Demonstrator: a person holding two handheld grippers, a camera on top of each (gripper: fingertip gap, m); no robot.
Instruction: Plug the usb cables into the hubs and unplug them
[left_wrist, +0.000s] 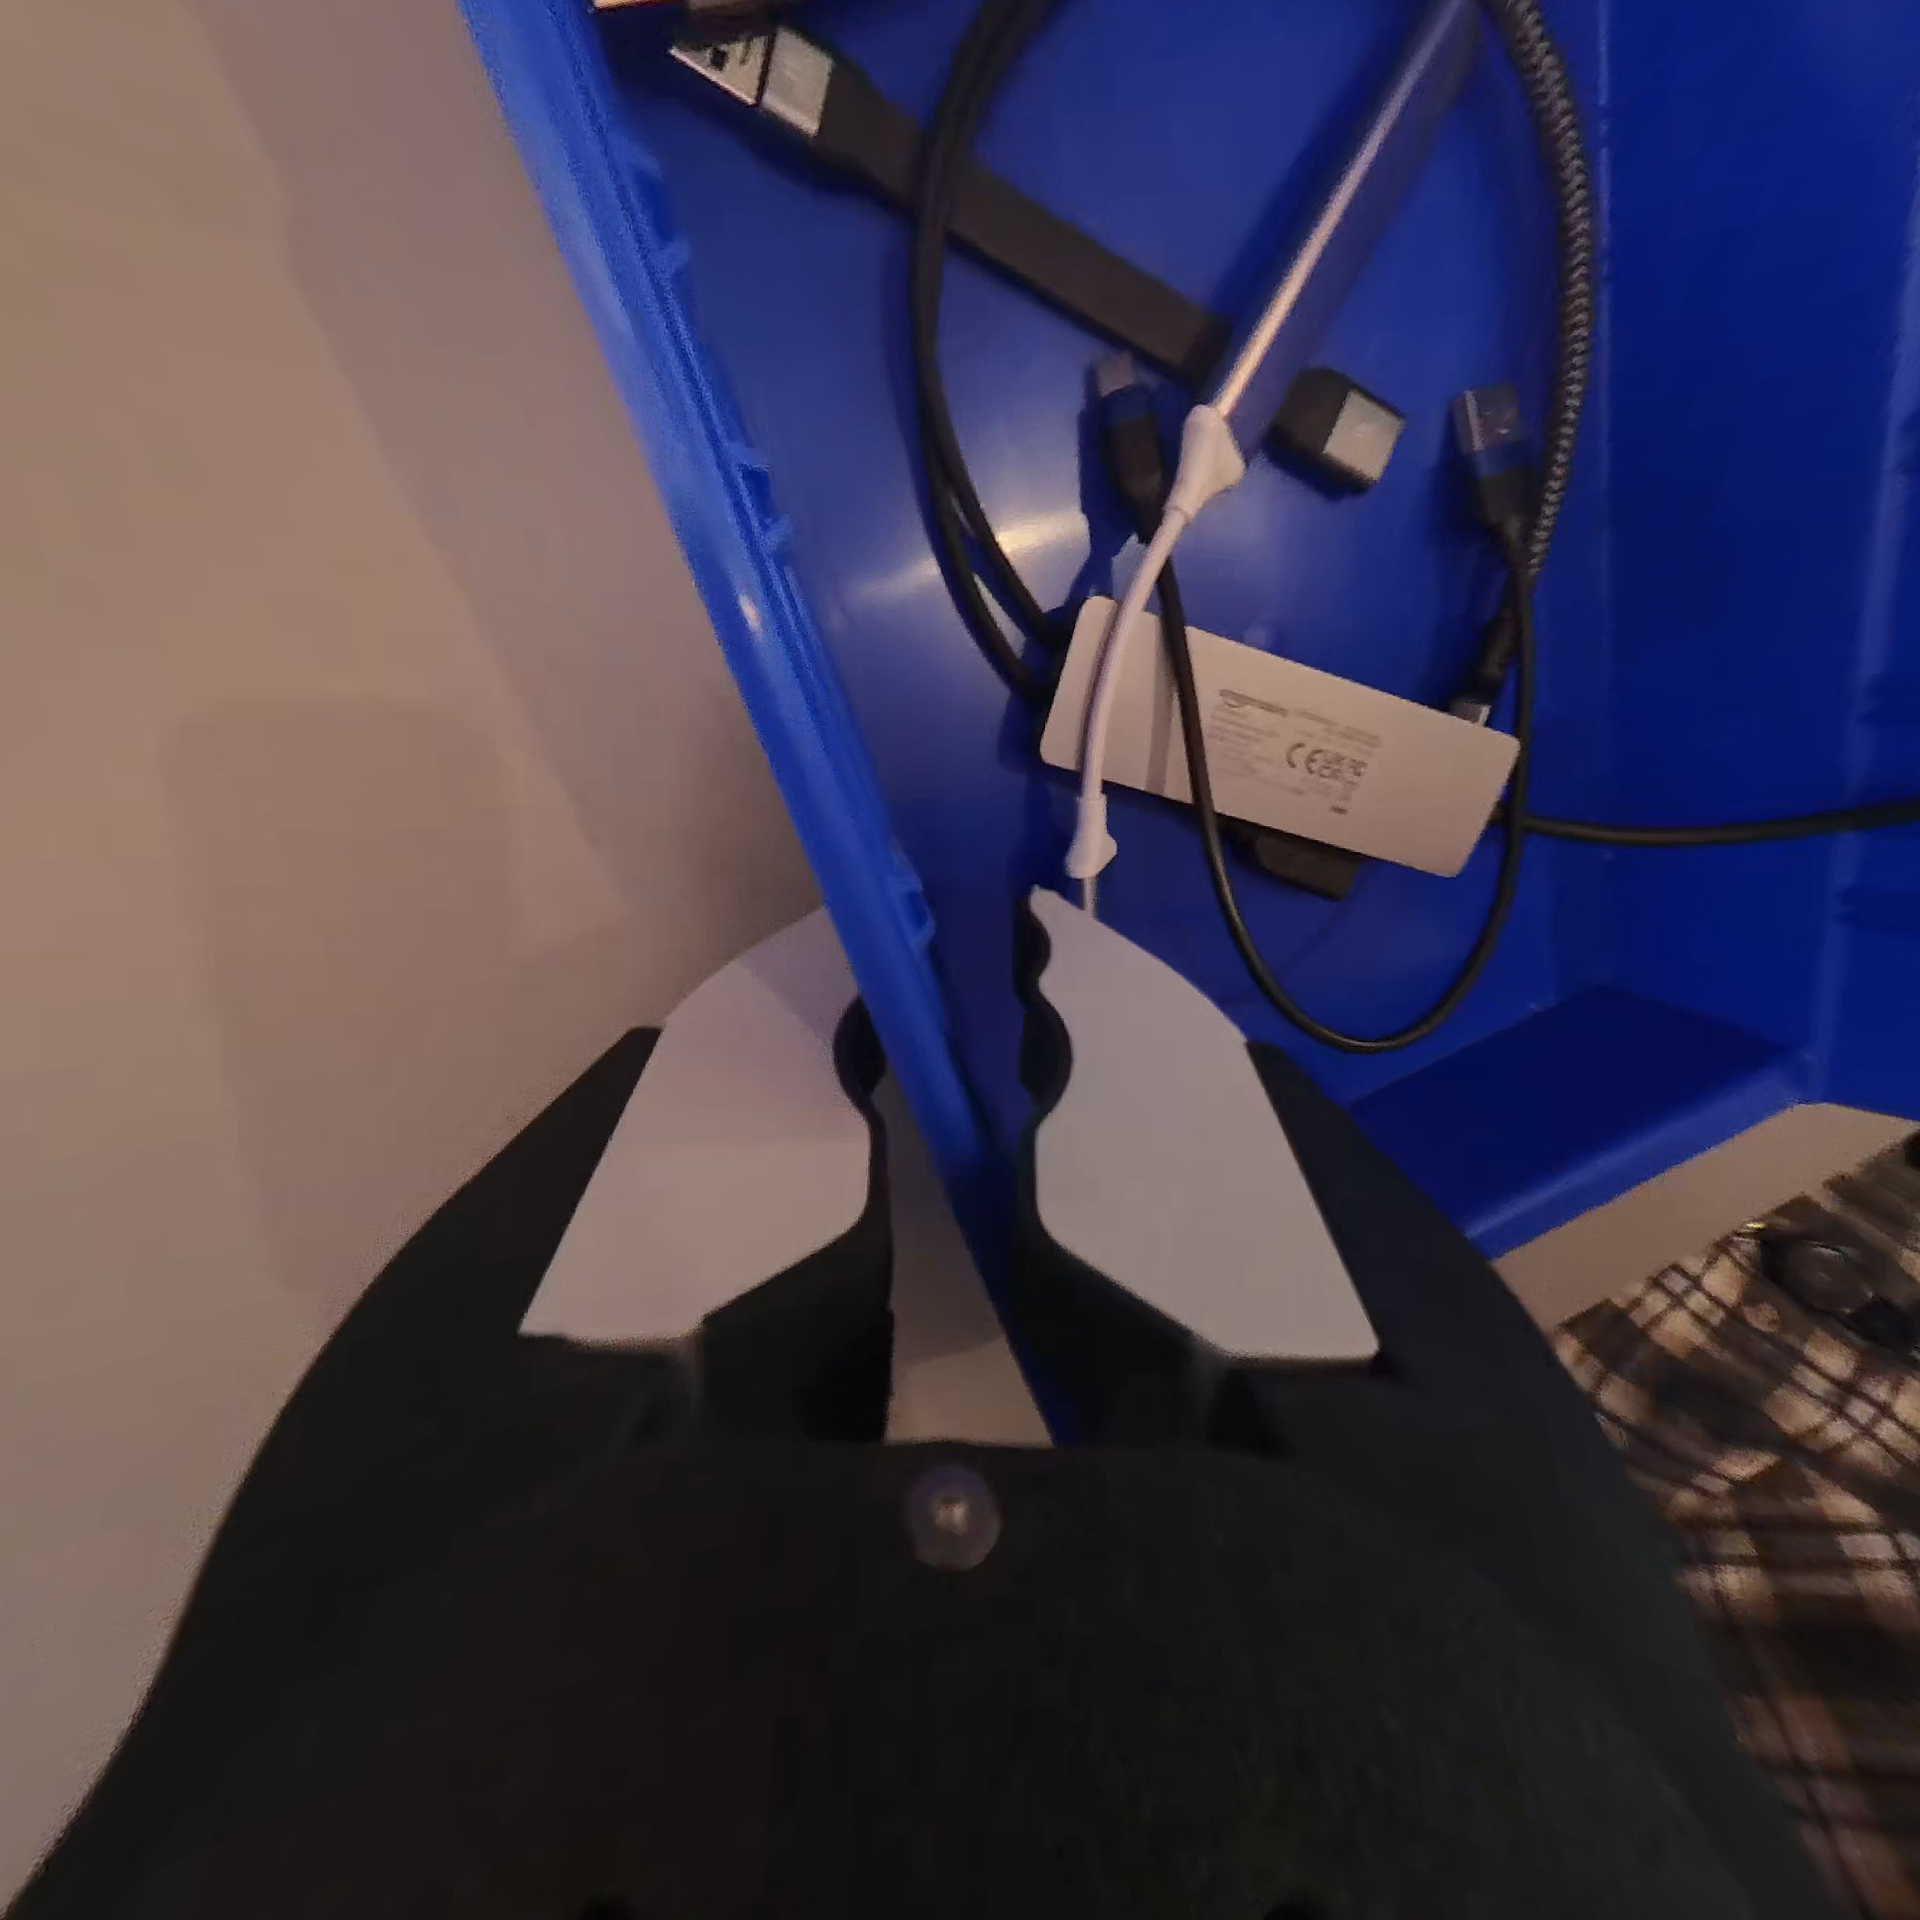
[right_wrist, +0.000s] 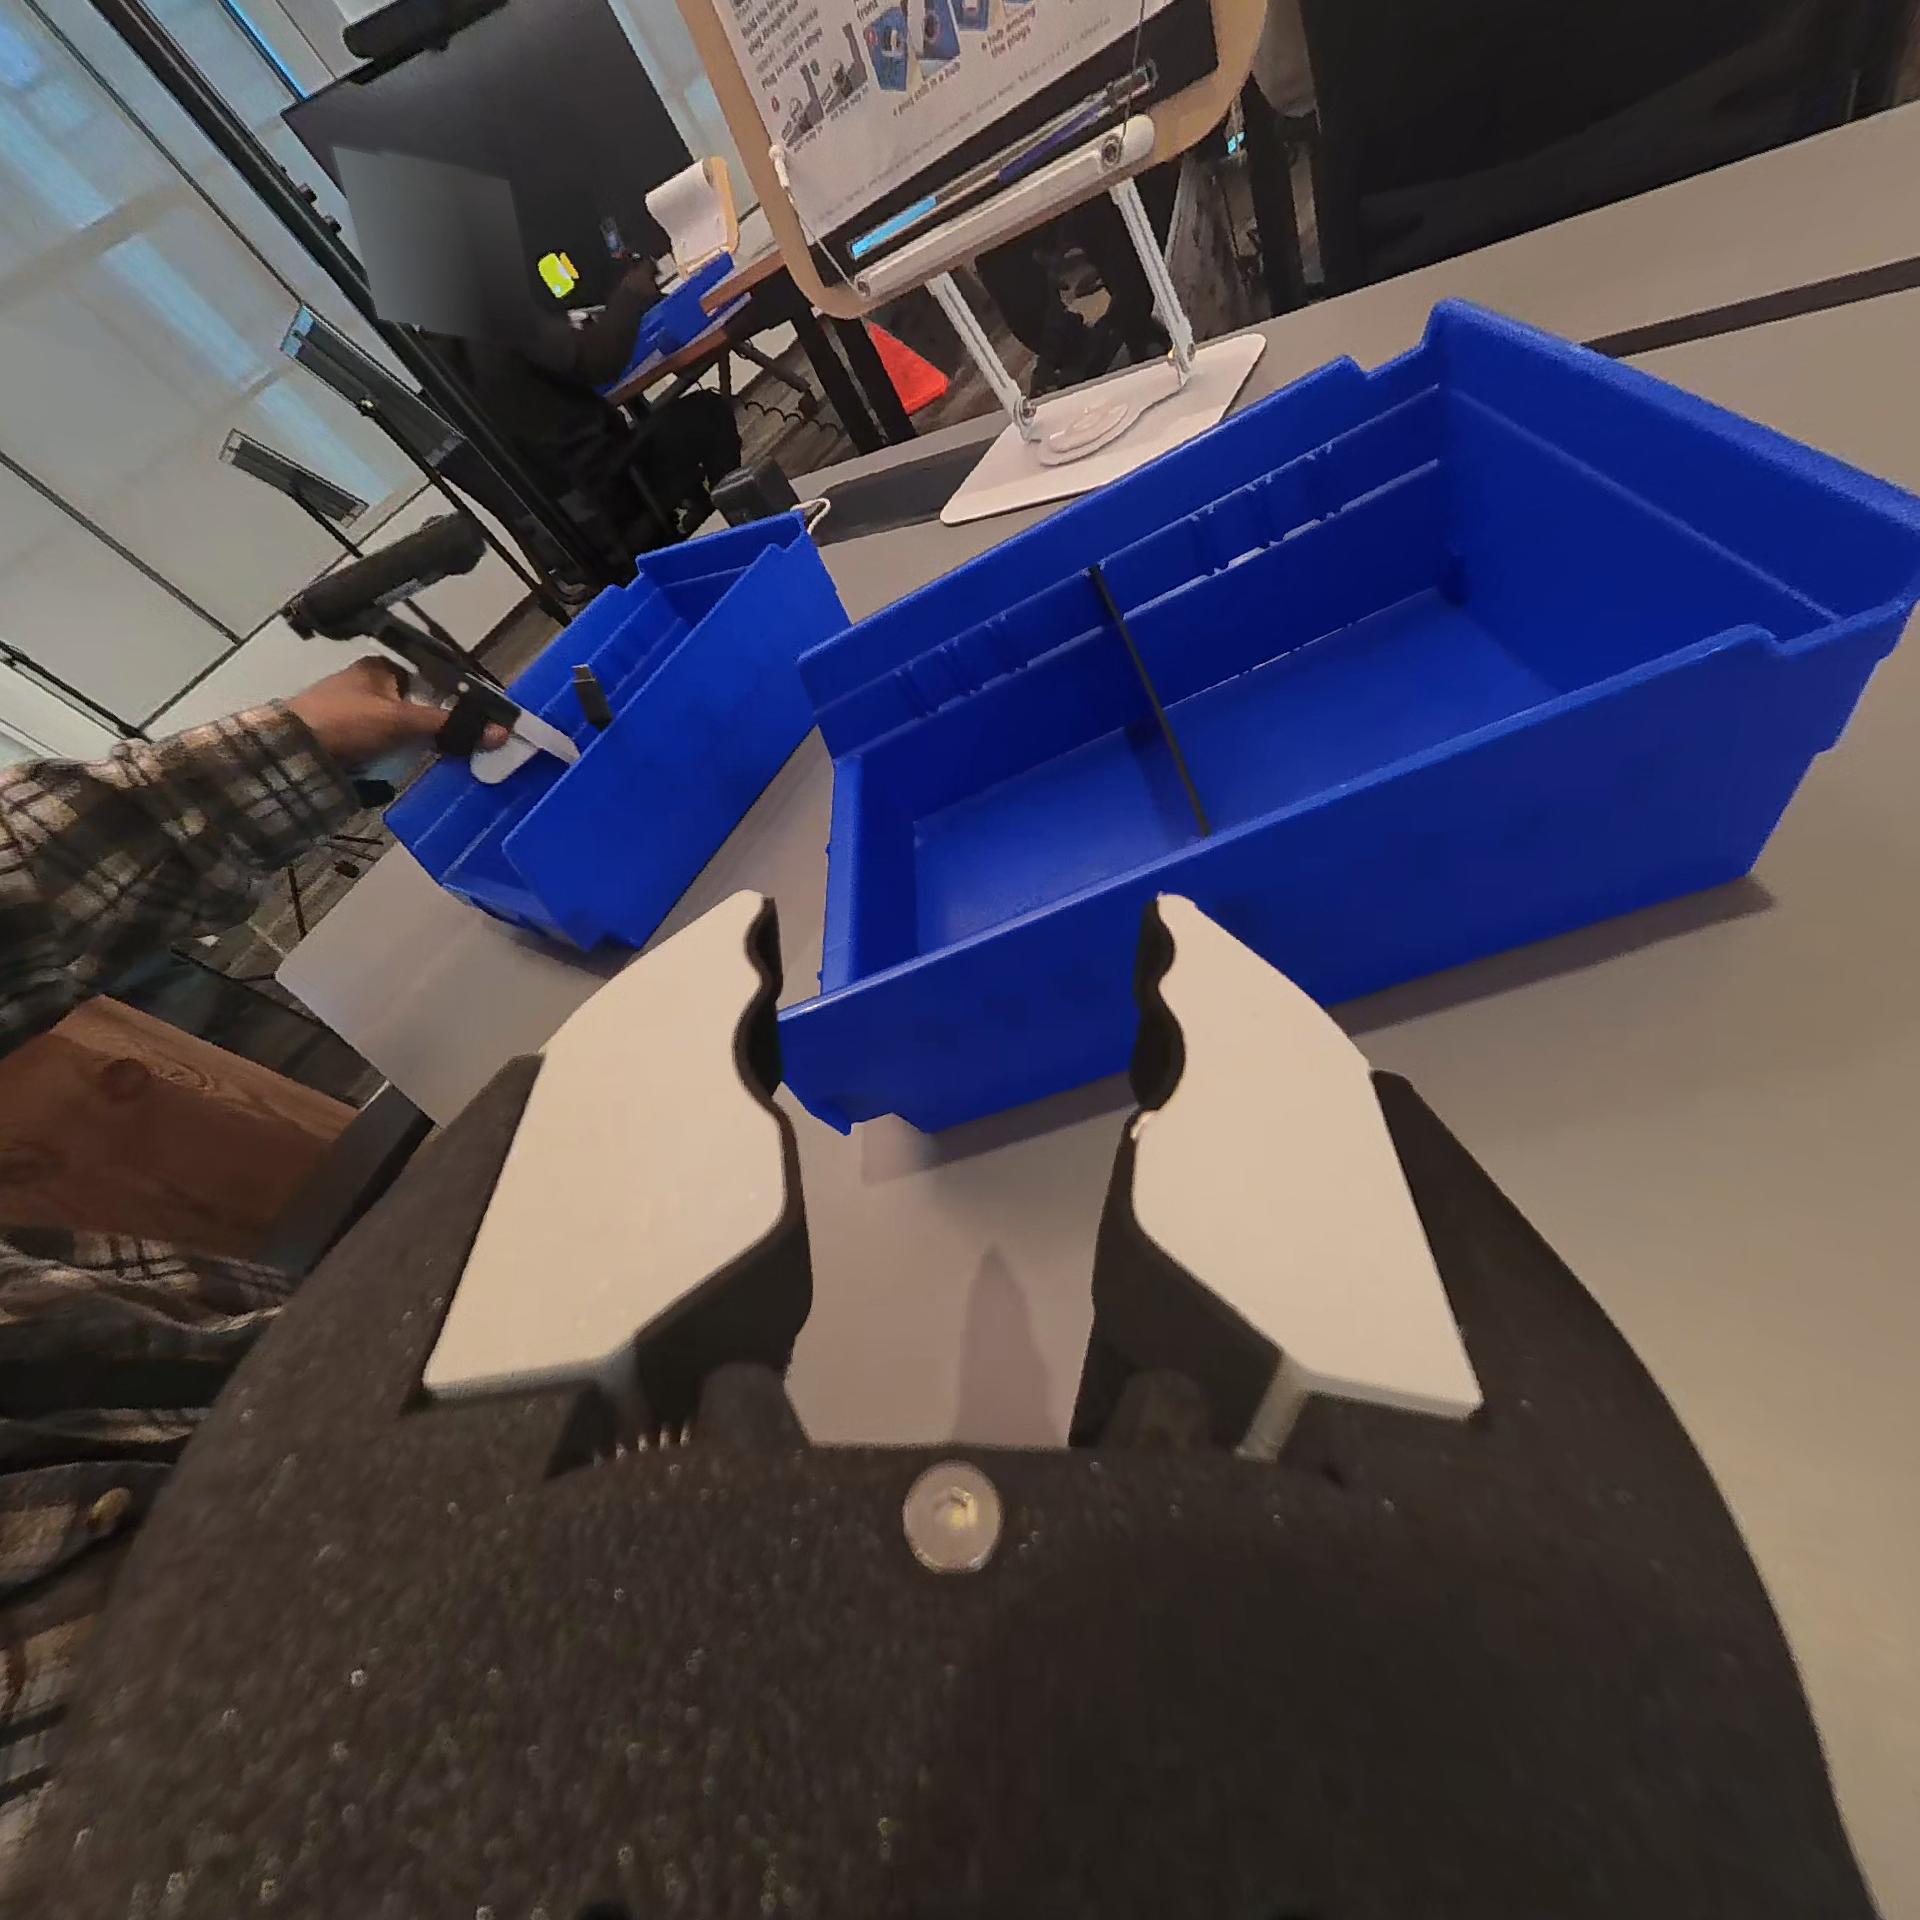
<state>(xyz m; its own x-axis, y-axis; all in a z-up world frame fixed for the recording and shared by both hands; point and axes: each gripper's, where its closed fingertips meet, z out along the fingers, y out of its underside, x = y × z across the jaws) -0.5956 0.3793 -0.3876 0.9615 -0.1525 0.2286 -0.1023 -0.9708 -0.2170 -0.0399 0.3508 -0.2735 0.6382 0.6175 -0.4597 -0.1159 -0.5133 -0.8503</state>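
Observation:
My left gripper (left_wrist: 935, 935) straddles the side wall of the small blue bin (left_wrist: 790, 582), one finger outside and one inside, closed onto the wall. Inside the bin lie a white hub (left_wrist: 1278, 748), a silver hub (left_wrist: 1340, 239) with a white cable (left_wrist: 1122, 634), a flat black hub (left_wrist: 997, 197), a black cable (left_wrist: 935, 343) and a braided cable with a USB plug (left_wrist: 1486, 436). My right gripper (right_wrist: 956, 997) is open and empty above the table, in front of the large blue bin (right_wrist: 1351, 894). The right wrist view shows the left gripper (right_wrist: 520, 743) at the small bin (right_wrist: 665, 748).
The large bin holds only a black divider (right_wrist: 1153, 707). A stand with an instruction sheet (right_wrist: 1101, 426) is behind it on the grey table (right_wrist: 1662, 1143). A plaid sleeve (right_wrist: 156, 821) holds the left gripper. A person sits at a far table.

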